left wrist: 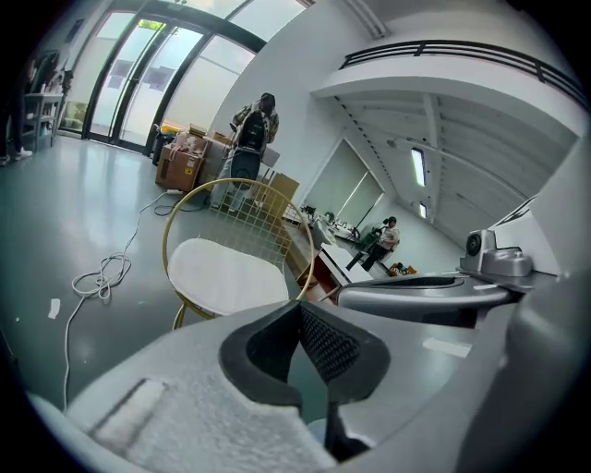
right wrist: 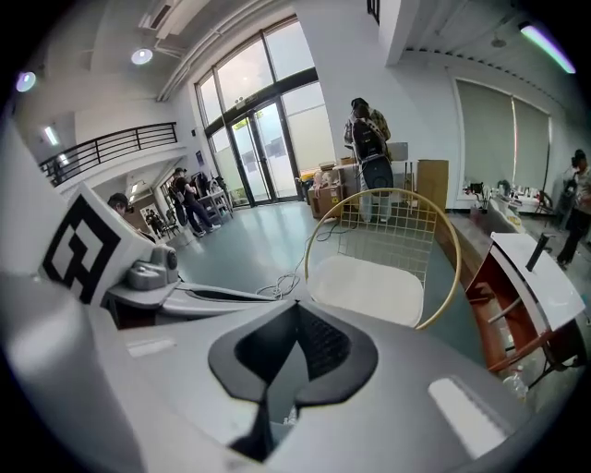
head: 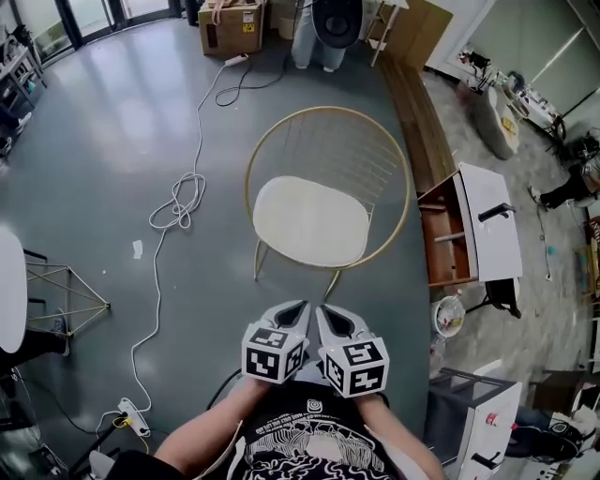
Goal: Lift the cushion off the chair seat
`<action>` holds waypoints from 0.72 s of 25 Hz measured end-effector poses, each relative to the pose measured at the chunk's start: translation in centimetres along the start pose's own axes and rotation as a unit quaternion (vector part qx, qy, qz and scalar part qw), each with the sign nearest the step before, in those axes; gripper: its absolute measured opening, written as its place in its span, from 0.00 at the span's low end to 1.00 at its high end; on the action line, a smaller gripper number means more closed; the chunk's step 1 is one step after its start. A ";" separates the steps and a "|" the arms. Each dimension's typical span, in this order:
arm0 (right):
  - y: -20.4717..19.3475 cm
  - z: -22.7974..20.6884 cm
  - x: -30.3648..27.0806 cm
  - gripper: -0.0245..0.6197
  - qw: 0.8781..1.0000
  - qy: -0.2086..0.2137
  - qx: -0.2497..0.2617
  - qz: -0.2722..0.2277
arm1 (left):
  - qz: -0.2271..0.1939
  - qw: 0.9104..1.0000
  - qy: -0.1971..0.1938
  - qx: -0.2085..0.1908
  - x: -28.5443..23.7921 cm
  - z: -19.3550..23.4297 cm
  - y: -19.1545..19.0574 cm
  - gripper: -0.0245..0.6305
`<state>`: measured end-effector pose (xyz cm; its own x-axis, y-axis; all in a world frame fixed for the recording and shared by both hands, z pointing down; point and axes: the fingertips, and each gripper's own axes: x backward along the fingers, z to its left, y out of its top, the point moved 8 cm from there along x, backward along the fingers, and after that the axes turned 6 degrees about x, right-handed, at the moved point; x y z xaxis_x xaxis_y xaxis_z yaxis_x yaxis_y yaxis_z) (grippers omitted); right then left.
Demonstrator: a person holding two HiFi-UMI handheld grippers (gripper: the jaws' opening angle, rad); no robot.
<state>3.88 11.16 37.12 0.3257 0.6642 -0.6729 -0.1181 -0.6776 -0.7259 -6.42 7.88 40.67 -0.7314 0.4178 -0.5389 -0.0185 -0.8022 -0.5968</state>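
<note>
Holding left gripper and right gripper side by side, jaws pressed together, empty, near round gold wire-frame chair with cream oval cushion on seat.

The cushion lies on the seat of the chair. The left gripper and right gripper sit side by side at the chair's 6 o'clock, apart from it. A coiled cable lies on the floor at 9 o'clock, a desk stands at 3 o'clock, and a cardboard box sits well behind at 11 o'clock.
</note>
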 end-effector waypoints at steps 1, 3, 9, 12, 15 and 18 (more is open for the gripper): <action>0.0 -0.2 -0.2 0.04 1.000 0.000 0.001 0.002 | -0.001 1.000 -0.003 0.008 -0.3 0.2 0.0 0.03; 0.2 -0.6 -0.7 0.04 1.000 0.002 0.006 0.007 | -0.003 1.000 -0.009 0.023 -0.9 0.6 0.1 0.03; 0.7 -2.6 -2.8 0.04 0.999 0.023 0.018 0.016 | -0.019 0.996 -0.034 0.076 -3.6 2.0 0.4 0.03; 1.0 -4.3 -4.0 0.04 0.998 0.039 0.038 0.028 | -0.037 0.991 -0.039 0.119 -6.0 3.4 0.4 0.03; 1.2 -6.3 -4.9 0.04 0.996 0.055 0.057 0.044 | -0.067 0.981 -0.039 0.177 -8.3 4.8 -0.1 0.03; 1.5 -8.1 -5.9 0.04 0.993 0.070 0.070 0.057 | -0.094 0.969 -0.040 0.223 -10.4 5.8 -0.8 0.03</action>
<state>9.33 3.63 41.15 0.4294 0.5276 -0.7330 -0.2878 -0.6894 -0.6648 -2.70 1.67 50.19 -0.7370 0.5539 -0.3875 -0.4362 -0.8276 -0.3534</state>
